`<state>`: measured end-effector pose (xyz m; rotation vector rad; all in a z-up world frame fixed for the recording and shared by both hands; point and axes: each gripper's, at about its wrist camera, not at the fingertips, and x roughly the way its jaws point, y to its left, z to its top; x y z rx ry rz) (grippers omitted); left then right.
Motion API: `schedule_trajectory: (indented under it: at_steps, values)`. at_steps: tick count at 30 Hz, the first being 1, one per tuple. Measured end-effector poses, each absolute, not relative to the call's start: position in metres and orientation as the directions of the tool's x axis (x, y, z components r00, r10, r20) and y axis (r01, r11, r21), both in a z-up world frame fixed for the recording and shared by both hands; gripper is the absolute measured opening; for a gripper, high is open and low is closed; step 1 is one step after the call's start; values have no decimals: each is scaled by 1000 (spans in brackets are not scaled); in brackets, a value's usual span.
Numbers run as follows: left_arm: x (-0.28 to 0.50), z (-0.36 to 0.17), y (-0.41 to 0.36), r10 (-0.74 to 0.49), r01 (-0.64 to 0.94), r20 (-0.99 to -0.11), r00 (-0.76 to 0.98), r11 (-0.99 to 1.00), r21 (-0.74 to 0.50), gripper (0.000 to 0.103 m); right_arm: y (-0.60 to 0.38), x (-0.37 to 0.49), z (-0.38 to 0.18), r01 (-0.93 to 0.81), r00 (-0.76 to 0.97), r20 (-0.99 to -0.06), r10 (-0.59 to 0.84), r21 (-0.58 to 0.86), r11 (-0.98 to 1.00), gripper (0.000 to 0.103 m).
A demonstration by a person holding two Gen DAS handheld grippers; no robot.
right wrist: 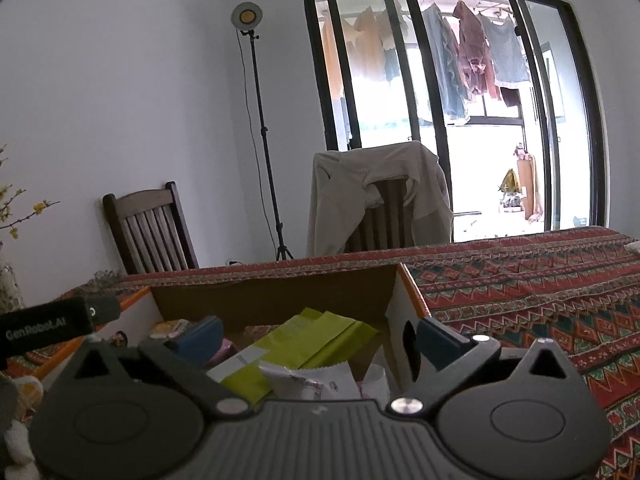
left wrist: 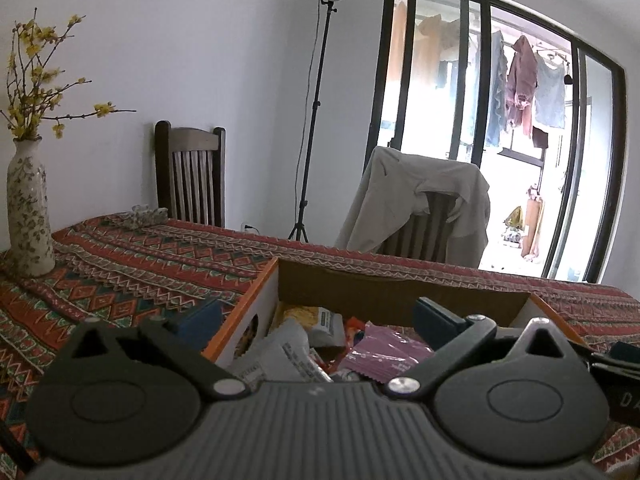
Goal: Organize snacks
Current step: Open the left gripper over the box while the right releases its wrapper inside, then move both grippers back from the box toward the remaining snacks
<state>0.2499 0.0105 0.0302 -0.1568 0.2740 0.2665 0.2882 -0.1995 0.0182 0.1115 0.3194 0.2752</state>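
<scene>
Assorted snack packets inside open cardboard box

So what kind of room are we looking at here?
Most likely a lived-in home dining room. A patterned tablecloth covers the table, wooden chairs stand around it, one chair with a jacket draped over it, and laundry hangs on the balcony behind glass doors.

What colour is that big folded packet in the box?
Lime green packet, clearest in the right wrist view.
</scene>
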Motion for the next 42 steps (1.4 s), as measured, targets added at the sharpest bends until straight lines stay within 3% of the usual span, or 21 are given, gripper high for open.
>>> schedule_trajectory:
  at_steps: [14, 30, 42]
  values:
    - [202, 70, 13, 291, -325, -246, 924, 940, -108, 103, -195, 256, 50, -292, 915, -268, 300, 71, 954, 103]
    - [133, 15, 52, 217, -264, -438, 872, 963, -48, 103, -171, 196, 15, -389, 806, -495, 324, -31, 921, 103]
    - [136, -8, 78, 148, -253, -484, 863, 954, -159, 103, -130, 231, -8, -390, 698, -655, 290, -9, 921, 103]
